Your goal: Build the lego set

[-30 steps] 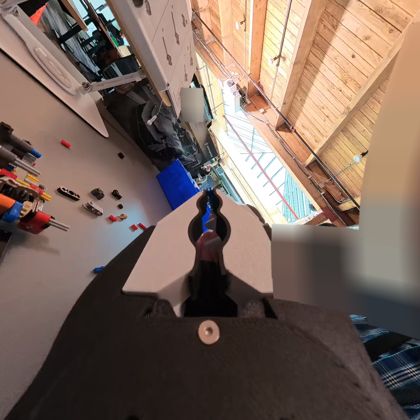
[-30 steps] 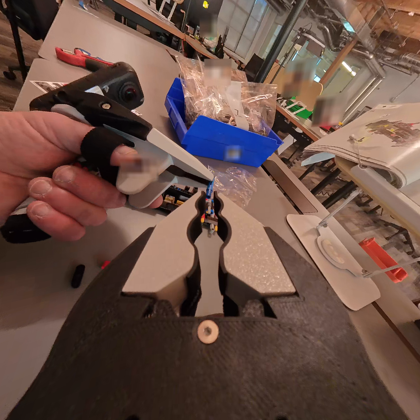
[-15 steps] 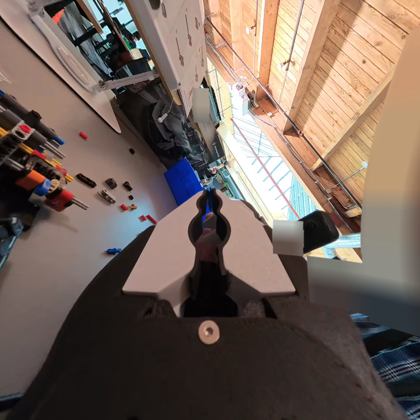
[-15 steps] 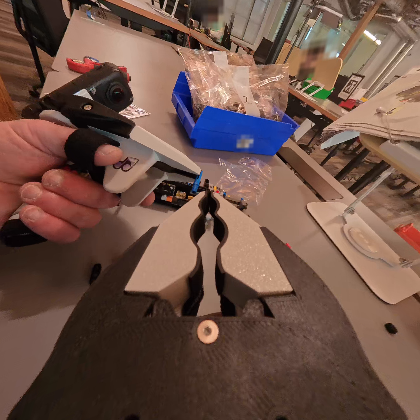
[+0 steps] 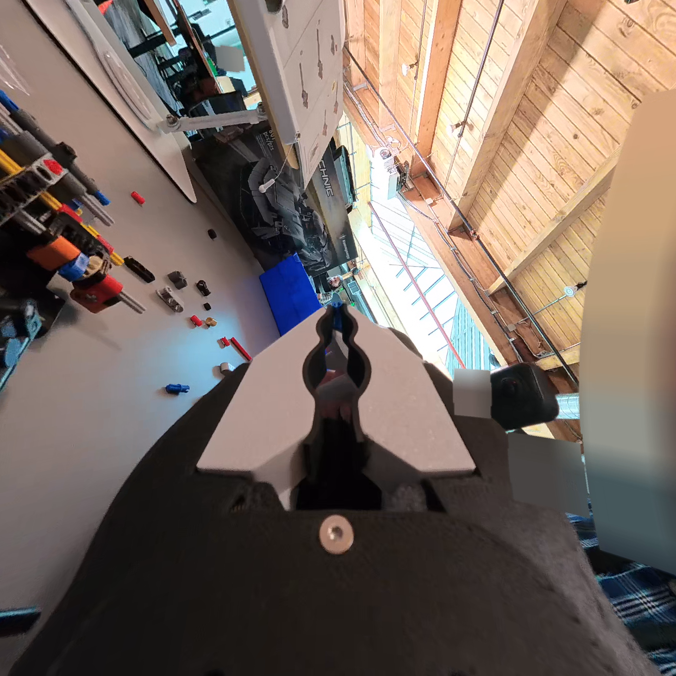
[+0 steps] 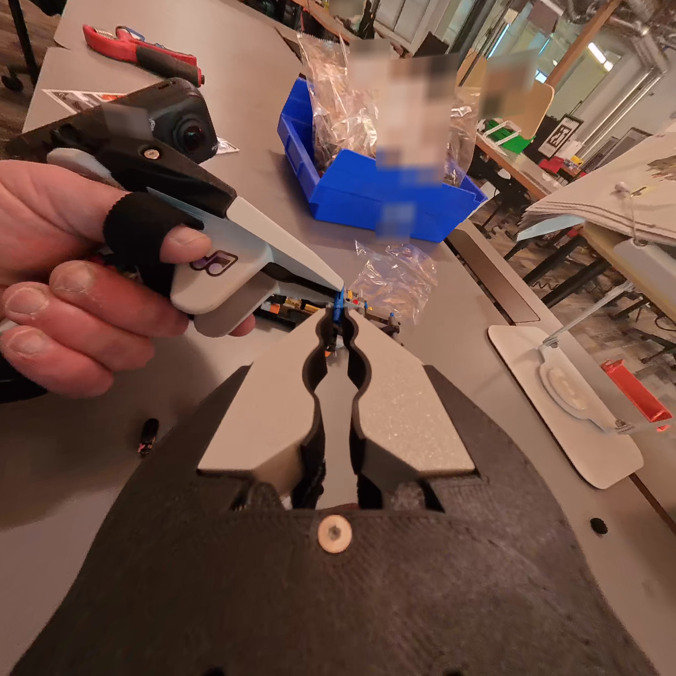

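Pinching one blue pin between them, left gripper and right gripper meet tip-to-tip

Both grippers look alike: a black textured body with a silver screw set behind the jaws, and pale grey wavy-edged fingers. On the hand left of the jaws, a black finger strap. Blue plaid sleeve sits behind and right of the left jaws.

A small blue lego pin is pinched at the meeting gripper tips, above the grey table. A partly built lego model, black with orange, red, yellow and blue parts, lies nearby among scattered loose pieces.
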A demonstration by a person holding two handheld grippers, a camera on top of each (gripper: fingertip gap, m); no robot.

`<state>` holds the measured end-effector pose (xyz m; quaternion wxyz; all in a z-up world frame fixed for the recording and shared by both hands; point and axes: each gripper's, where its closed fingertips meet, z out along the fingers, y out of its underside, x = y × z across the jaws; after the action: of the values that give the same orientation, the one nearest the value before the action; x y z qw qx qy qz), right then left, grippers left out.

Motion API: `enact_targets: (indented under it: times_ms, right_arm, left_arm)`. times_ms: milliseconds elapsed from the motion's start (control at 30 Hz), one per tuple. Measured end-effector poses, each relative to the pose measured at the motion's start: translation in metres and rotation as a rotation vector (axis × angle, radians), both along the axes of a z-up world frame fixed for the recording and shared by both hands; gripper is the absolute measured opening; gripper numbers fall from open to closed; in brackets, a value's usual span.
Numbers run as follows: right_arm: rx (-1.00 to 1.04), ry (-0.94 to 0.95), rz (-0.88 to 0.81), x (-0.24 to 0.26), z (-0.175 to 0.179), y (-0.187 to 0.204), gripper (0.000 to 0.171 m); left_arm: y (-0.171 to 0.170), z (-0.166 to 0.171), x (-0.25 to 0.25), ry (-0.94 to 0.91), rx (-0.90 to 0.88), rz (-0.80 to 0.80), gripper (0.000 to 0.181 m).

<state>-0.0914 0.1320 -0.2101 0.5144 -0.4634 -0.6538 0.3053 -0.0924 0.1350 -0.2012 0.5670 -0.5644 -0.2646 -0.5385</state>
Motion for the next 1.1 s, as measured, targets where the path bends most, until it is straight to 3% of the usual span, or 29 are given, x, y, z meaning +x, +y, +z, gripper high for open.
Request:
enact_targets:
  times_ms: [167,333,400,500,600,700,867,1100]
  right_arm:
    - [-0.089,-0.086,0.024,-0.003,-0.020,-0.001,0.001]
    - [-0.155,-0.207,0.041,-0.011,-0.051,0.000,0.001]
    - [-0.153,-0.258,0.039,-0.016,-0.062,0.000,0.001]
    - [-0.130,-0.327,0.026,-0.023,-0.074,0.002,0.001]
    - [-0.136,-0.374,0.015,-0.030,-0.088,0.006,0.001]
    - [-0.104,-0.405,0.003,-0.034,-0.096,0.010,0.001]
    - [-0.045,-0.428,-0.022,-0.040,-0.105,0.014,0.001]
    - [-0.011,-0.430,-0.065,-0.044,-0.107,0.015,0.001]
  left_arm:
    - [-0.015,-0.005,-0.013,0.194,-0.045,0.057,0.013]
    - [-0.025,-0.013,-0.062,0.892,-0.222,0.147,0.033]
    - [-0.020,-0.018,-0.077,1.152,-0.295,0.111,0.045]
    - [-0.011,-0.043,-0.087,1.386,-0.409,-0.010,0.052]
    - [-0.007,-0.075,-0.085,1.443,-0.507,-0.160,0.052]
    - [-0.004,-0.091,-0.090,1.480,-0.551,-0.205,0.051]
    - [-0.002,-0.102,-0.088,1.445,-0.564,-0.274,0.043]
    - [0.000,-0.108,-0.090,1.441,-0.561,-0.288,0.047]
